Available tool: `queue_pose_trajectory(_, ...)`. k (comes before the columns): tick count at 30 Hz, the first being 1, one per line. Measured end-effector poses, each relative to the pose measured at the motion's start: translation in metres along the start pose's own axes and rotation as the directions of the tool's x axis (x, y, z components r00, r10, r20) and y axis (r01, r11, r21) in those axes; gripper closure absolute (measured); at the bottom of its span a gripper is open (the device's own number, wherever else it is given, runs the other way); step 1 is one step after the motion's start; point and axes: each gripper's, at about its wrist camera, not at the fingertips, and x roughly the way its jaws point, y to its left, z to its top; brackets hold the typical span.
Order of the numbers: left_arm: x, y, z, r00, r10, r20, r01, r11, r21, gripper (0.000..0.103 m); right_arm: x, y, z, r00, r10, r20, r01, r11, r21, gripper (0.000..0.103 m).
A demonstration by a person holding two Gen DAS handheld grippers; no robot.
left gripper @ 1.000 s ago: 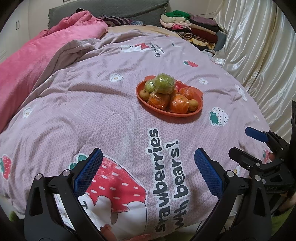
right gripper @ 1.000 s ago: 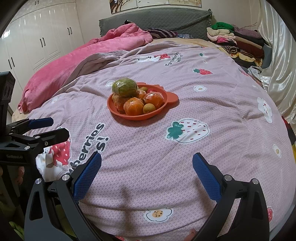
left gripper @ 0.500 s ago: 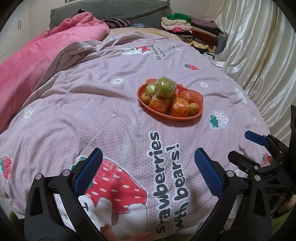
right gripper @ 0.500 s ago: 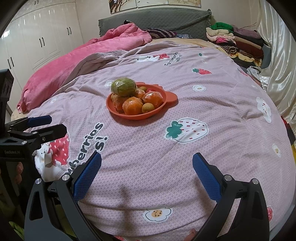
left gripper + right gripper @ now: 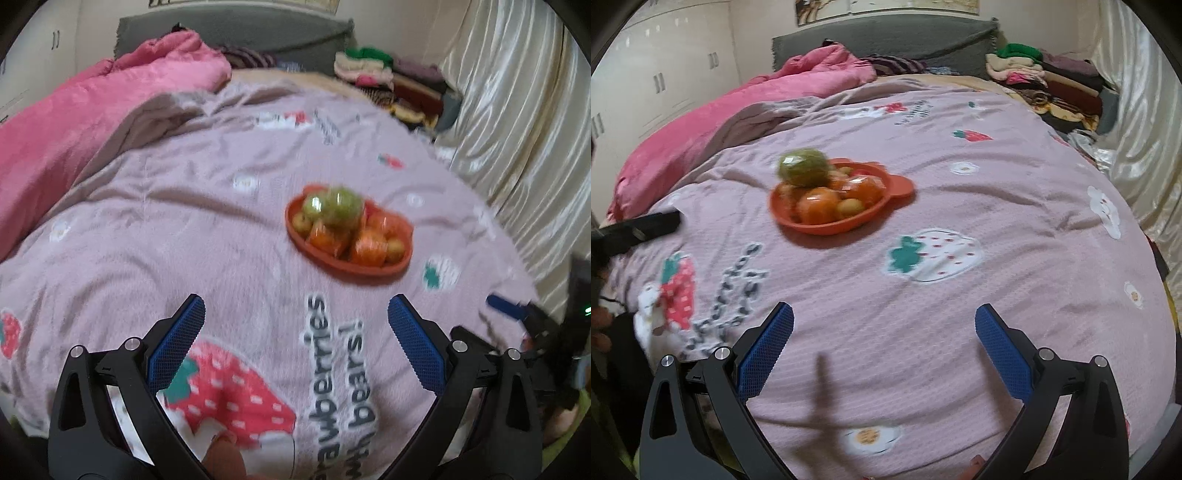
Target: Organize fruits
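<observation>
An orange plate (image 5: 369,269) (image 5: 875,218) piled with fruit rests on a lilac strawberry-print quilt (image 5: 221,236) (image 5: 997,229). A large green wrapped fruit (image 5: 341,208) (image 5: 803,170) tops the pile, with several orange fruits (image 5: 367,245) (image 5: 818,205) and small yellow-green ones (image 5: 849,207) around it. My left gripper (image 5: 295,345) is open over the quilt's near part, well short of the plate. My right gripper (image 5: 884,345) is open too, holding nothing, with the plate ahead and to its left. Each gripper shows at the edge of the other's view: the right gripper's fingers (image 5: 506,306), the left gripper's finger (image 5: 642,227).
A pink blanket (image 5: 92,122) (image 5: 746,103) lies bunched on the bed's left. Folded clothes (image 5: 369,70) (image 5: 1034,74) are stacked at the far right by a grey headboard (image 5: 886,40). A cream satin curtain (image 5: 517,110) hangs on the right; white wardrobes (image 5: 665,74) stand on the left.
Both grippers have moved forward over the bed, so the plate looks nearer and the views are blurred by motion. Both stay open and empty.
</observation>
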Motion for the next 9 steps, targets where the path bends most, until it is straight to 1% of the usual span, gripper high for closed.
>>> queue_pose_trajectory(2,0.005,0.005,0.011,0.999,0.033,0.016,-0.033,0.999,0.016,0.010,0.008,-0.015,0.003,1.000,-0.024,-0.006,0.024,0.999,0.031,0.004)
queue_pose_trajectory(3,0.012,0.008,0.017,0.997,0.071,0.001,-0.071,0.997,0.037,0.010,0.012,-0.023,0.006,0.999,-0.039,-0.005,0.039,0.998,0.041,0.005)
queue_pose_trajectory(4,0.021,0.012,0.023,0.992,0.126,-0.013,-0.125,0.991,0.057,0.010,0.016,-0.036,0.012,0.998,-0.069,-0.007,0.069,0.996,0.056,0.005)
queue_pose_trajectory(5,0.032,0.018,0.030,0.982,0.190,-0.016,-0.188,0.979,0.078,0.010,0.020,-0.047,0.019,0.995,-0.095,-0.011,0.095,0.993,0.068,0.005)
queue_pose_trajectory(6,0.042,0.024,0.035,0.974,0.227,-0.020,-0.224,0.970,0.093,0.010,0.025,-0.057,0.025,0.994,-0.108,-0.017,0.109,0.991,0.074,0.005)
queue_pose_trajectory(7,0.053,0.033,0.042,0.967,0.254,-0.033,-0.250,0.964,0.093,0.010,0.030,-0.067,0.032,0.992,-0.123,-0.018,0.124,0.989,0.080,0.005)
queue_pose_trajectory(8,0.064,0.040,0.048,0.962,0.272,-0.040,-0.267,0.959,0.091,0.010,0.036,-0.082,0.042,0.987,-0.162,-0.012,0.163,0.982,0.095,0.005)
queue_pose_trajectory(9,0.074,0.047,0.054,0.959,0.279,-0.049,-0.274,0.957,0.094,0.010,0.045,-0.097,0.052,0.984,-0.177,-0.008,0.176,0.978,0.108,0.005)
